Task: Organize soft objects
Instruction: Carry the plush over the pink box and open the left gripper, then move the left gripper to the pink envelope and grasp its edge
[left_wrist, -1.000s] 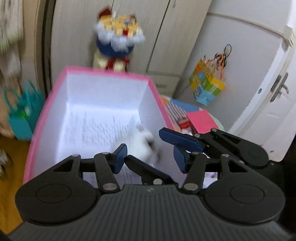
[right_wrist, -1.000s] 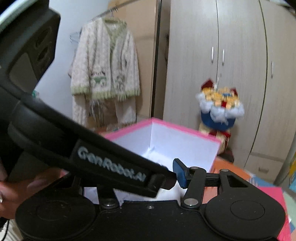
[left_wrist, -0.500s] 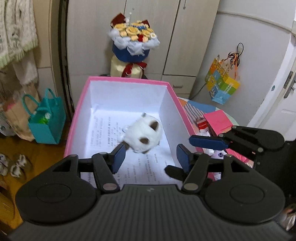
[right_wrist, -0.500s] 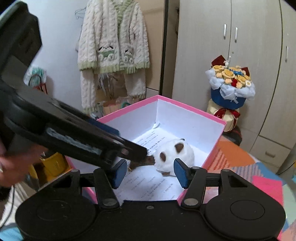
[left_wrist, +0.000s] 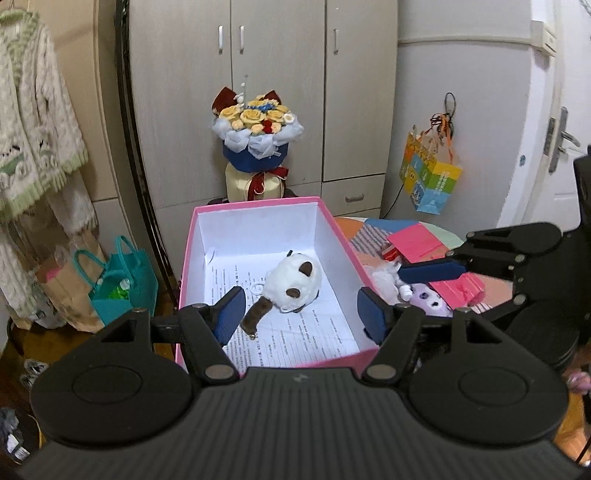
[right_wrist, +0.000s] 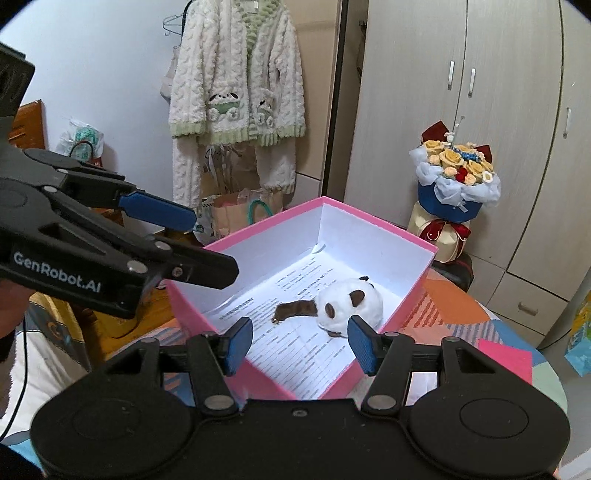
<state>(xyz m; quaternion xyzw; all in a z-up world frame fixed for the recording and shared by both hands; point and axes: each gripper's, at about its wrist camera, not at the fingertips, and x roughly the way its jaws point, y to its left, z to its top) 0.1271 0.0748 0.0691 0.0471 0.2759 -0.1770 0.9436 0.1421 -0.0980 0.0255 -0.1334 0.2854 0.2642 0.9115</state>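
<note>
A white plush toy (left_wrist: 293, 282) with brown ears and a brown tail lies on printed paper inside the pink box (left_wrist: 258, 202), free of both grippers. My left gripper (left_wrist: 301, 317) hovers above the box's near end, its jaws opening with nothing between them. In the right wrist view the same toy (right_wrist: 351, 302) rests near the box's right wall (right_wrist: 406, 295). My right gripper (right_wrist: 301, 345) stands open and empty over the near rim. A purple plush (left_wrist: 430, 301) and a white plush (left_wrist: 384, 277) lie on the table right of the box.
A flower bouquet (left_wrist: 258, 147) stands behind the box against the wardrobe (left_wrist: 280, 74). Pink cards (left_wrist: 417, 242) lie on the patterned table. A teal bag (left_wrist: 122, 284) sits on the floor at left, under a hanging cardigan (right_wrist: 236, 85).
Both grippers have drawn back and risen from the box. The toy has left the left gripper's jaws and now lies still on the box floor. The left jaws have widened.
</note>
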